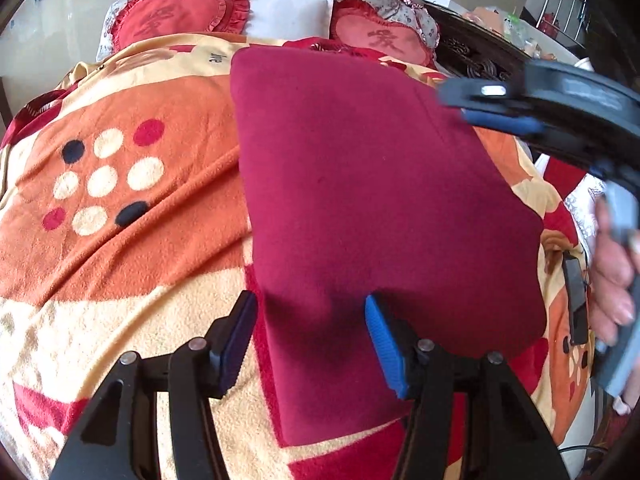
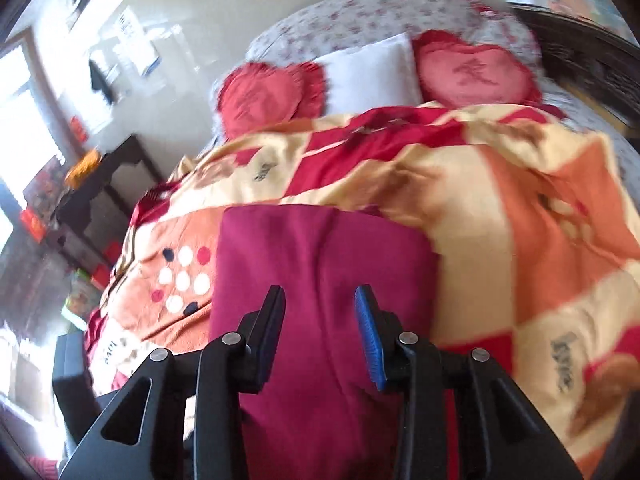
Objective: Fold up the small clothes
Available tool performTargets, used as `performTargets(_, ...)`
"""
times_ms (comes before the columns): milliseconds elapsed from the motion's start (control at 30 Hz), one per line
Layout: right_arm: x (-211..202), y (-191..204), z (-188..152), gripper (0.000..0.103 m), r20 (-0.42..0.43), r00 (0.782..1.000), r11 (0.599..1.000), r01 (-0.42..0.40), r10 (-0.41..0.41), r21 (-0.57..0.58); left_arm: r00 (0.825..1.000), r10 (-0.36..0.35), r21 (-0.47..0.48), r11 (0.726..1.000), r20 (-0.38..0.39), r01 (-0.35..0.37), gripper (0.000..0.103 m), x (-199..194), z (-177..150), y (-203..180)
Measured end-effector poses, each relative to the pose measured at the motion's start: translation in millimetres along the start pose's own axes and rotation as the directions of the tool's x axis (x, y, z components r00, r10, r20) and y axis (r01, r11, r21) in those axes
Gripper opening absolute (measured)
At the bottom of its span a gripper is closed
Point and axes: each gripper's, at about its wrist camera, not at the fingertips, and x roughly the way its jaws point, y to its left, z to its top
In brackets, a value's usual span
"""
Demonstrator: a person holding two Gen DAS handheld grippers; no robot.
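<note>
A crimson garment (image 1: 380, 200) lies folded flat as a rough rectangle on an orange, cream and red blanket (image 1: 120, 240). My left gripper (image 1: 310, 316) hangs open over the garment's near left edge. Its left finger is off the cloth and its blue-padded right finger (image 1: 384, 344) is above it, with nothing pinched. The right gripper (image 1: 496, 114) shows blurred at the garment's far right corner, held by a person's hand (image 1: 612, 280). In the right wrist view the right gripper (image 2: 320, 304) is open above the garment (image 2: 320, 248), with a clear gap between its pads.
Two red heart-shaped cushions (image 1: 176, 16) (image 1: 380, 36) and a white pillow (image 1: 292, 12) sit at the head of the bed against floral bedding (image 2: 360, 12). A dark carved wooden frame (image 1: 472, 56) runs along the right. A dark side table (image 2: 100, 196) stands left of the bed.
</note>
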Motion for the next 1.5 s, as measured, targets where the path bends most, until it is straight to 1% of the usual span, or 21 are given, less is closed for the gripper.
performTargets(67,19,5,5,0.017,-0.024,0.999,0.999,0.036,-0.037,-0.033,1.000,0.001,-0.004,1.000,-0.001,-0.001,0.063,2,2,0)
performTargets(167,51,-2,12,0.016,-0.055,0.993,0.994,0.102,-0.104,-0.041,1.000,-0.001,-0.008,1.000,-0.001,0.001,0.064,4,3,1)
performTargets(233,66,-12,13,0.016,-0.085,0.991,0.995,0.100,-0.101,-0.012,1.000,-0.001,-0.011,1.000,-0.001,0.001,0.064,6,3,1)
performTargets(300,68,-20,12,0.016,-0.075,0.994,0.996,0.084,-0.084,0.001,1.000,0.001,-0.011,1.000,-0.001,-0.001,0.064,6,3,0)
performTargets(467,61,-10,14,0.016,-0.093,0.988,0.992,0.117,-0.121,-0.042,1.000,0.019,0.001,1.000,-0.002,-0.019,0.064,3,2,-3)
performTargets(567,40,-2,10,0.016,-0.087,0.989,0.992,0.119,-0.122,-0.046,1.000,0.023,-0.003,1.000,-0.004,-0.023,0.065,1,1,-3)
performTargets(633,23,2,2,0.016,-0.077,0.992,0.994,0.097,-0.100,-0.046,0.999,0.032,-0.001,0.999,-0.001,-0.032,0.066,0,1,-4)
performTargets(767,0,4,-22,0.016,-0.074,0.991,0.993,0.106,-0.110,-0.057,0.999,0.043,0.001,0.999,-0.003,-0.043,0.069,1,-1,-5)
performTargets(833,-4,2,-31,0.016,-0.075,0.990,0.991,0.118,-0.123,-0.066,0.999,0.047,-0.003,0.999,-0.004,-0.047,0.070,2,-1,-6)
performTargets(900,-4,-1,-38,0.016,-0.080,0.985,0.986,0.148,-0.154,-0.081,0.999,0.046,-0.012,0.999,-0.007,-0.046,0.071,2,-2,-6)
performTargets(967,2,-8,-46,0.016,-0.107,0.978,0.982,0.168,-0.177,-0.088,0.999,0.042,-0.020,0.999,-0.014,-0.042,0.073,2,-3,-6)
performTargets(1100,13,-29,-67,0.016,-0.138,0.978,0.987,0.152,-0.158,-0.059,0.999,0.018,-0.042,0.999,-0.027,-0.019,0.074,-2,-4,-2)
performTargets(1200,5,-37,-71,0.016,-0.135,0.985,0.994,0.105,-0.106,-0.008,1.000,-0.001,-0.068,0.998,0.017,0.002,0.075,-11,2,4)
performTargets(1233,1,-38,-70,0.017,-0.124,0.988,0.996,0.089,-0.088,0.006,0.999,-0.013,-0.083,0.996,0.032,0.015,0.078,-12,5,7)
performTargets(1300,-9,-43,-67,0.022,-0.081,0.996,0.998,0.038,-0.033,0.054,0.998,-0.035,-0.109,0.993,0.045,0.040,0.082,-12,10,12)
performTargets(1333,-11,-45,-65,0.028,-0.067,0.998,0.997,0.023,-0.018,0.076,0.997,-0.053,-0.128,0.990,0.050,0.059,0.083,-11,12,15)
performTargets(1367,-12,-48,-63,0.038,-0.054,0.999,0.995,0.013,-0.008,0.096,0.996,-0.067,-0.140,0.987,0.052,0.074,0.084,-10,14,18)
performTargets(1433,-9,-56,-58,0.051,-0.031,1.000,0.992,-0.003,0.007,0.128,0.993,-0.104,-0.164,0.980,0.054,0.111,0.086,-5,19,23)
performTargets(1500,-2,-65,-54,0.056,-0.026,0.999,0.988,-0.023,0.028,0.152,0.989,-0.141,-0.176,0.973,0.055,0.148,0.089,2,24,25)
